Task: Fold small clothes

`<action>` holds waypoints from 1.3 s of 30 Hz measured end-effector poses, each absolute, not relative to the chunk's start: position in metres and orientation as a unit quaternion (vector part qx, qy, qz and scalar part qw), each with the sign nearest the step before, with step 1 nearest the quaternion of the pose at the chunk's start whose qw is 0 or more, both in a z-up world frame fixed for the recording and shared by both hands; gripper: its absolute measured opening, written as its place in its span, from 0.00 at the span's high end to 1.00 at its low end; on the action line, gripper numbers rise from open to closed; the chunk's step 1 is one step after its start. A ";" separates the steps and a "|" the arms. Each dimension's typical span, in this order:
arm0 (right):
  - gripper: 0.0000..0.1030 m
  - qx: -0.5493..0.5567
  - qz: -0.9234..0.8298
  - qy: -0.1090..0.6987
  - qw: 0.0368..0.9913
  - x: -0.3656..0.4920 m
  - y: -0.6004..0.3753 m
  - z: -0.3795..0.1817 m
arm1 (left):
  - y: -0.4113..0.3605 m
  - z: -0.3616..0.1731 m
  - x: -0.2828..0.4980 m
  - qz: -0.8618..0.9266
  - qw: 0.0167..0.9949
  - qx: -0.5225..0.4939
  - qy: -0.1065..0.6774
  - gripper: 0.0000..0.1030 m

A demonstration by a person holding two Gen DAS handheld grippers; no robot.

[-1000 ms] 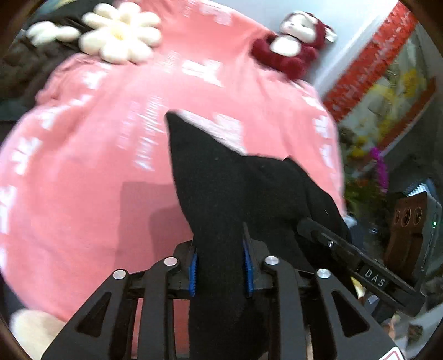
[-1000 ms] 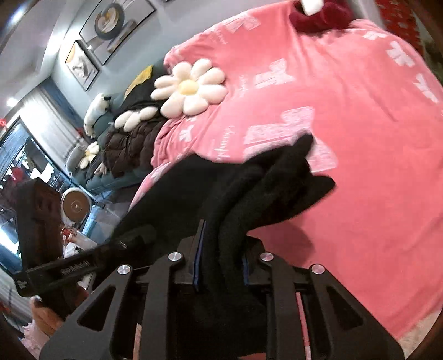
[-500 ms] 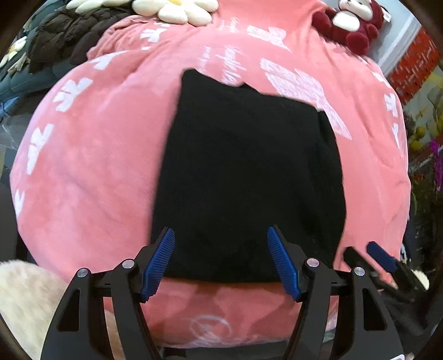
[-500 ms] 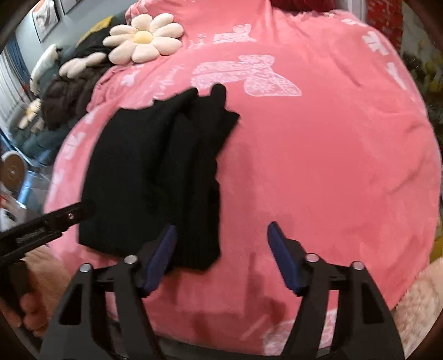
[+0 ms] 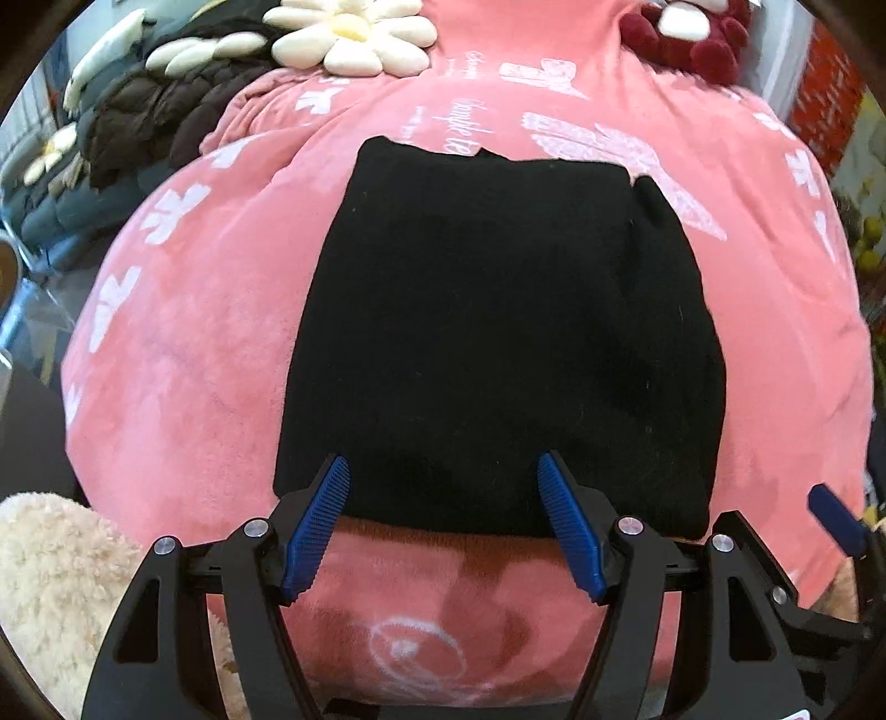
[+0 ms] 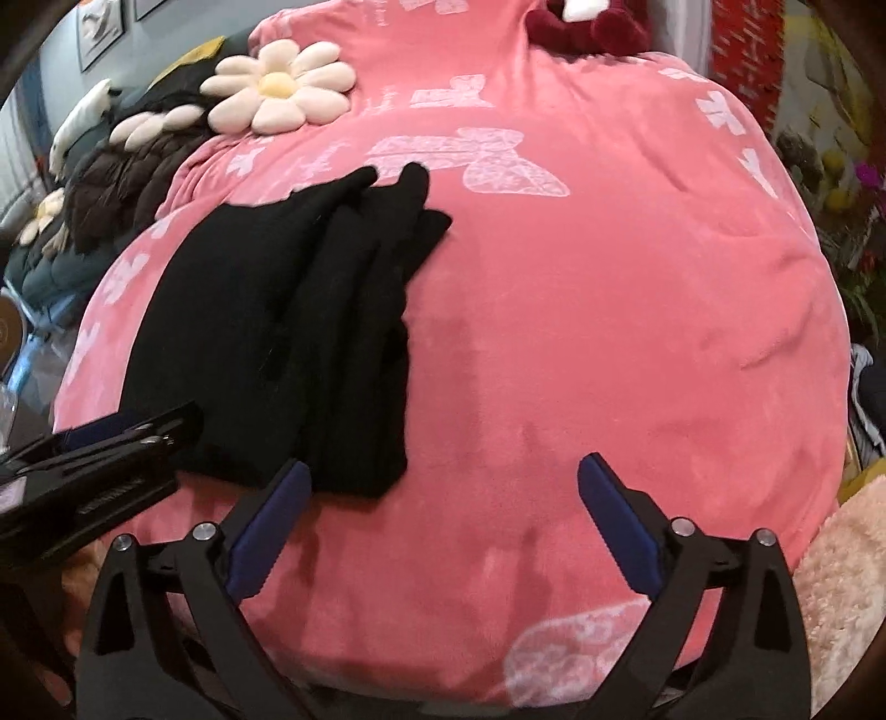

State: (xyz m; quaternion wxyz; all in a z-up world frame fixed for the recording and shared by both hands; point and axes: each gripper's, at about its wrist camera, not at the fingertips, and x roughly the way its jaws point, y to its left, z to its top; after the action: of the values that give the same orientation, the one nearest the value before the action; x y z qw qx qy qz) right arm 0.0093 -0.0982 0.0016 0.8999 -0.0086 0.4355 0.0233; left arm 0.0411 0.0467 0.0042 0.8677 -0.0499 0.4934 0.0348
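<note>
A black garment (image 5: 498,332) lies folded flat on a pink blanket (image 5: 194,332). In the right wrist view the garment (image 6: 277,332) lies to the left, with folded layers along its right edge. My left gripper (image 5: 443,520) is open and empty, just above the garment's near edge. My right gripper (image 6: 440,526) is open and empty over bare blanket (image 6: 609,332), to the right of the garment's near corner. The left gripper also shows at the left edge of the right wrist view (image 6: 99,459).
A daisy-shaped cushion (image 5: 349,33) and a dark red plush toy (image 5: 686,33) lie at the far end of the blanket. A brown quilted jacket (image 5: 160,111) lies at the far left. Cream fluffy fabric (image 5: 50,598) is at the near left.
One second ago both grippers were shut on the black garment and held it up. They have let go, opened, and pulled back; the garment now lies flat on the blanket.
</note>
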 end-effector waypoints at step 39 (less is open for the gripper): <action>0.07 -0.006 0.029 0.439 0.898 -0.003 -0.114 0.000 | 0.037 0.001 0.015 0.058 0.867 -0.043 0.493 0.25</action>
State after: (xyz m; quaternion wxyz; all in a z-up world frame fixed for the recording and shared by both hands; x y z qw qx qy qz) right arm -0.0025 -0.1142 0.0001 0.8981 -0.0060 0.4388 0.0292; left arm 0.0152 0.0373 0.0010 0.8672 -0.0426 0.4928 0.0581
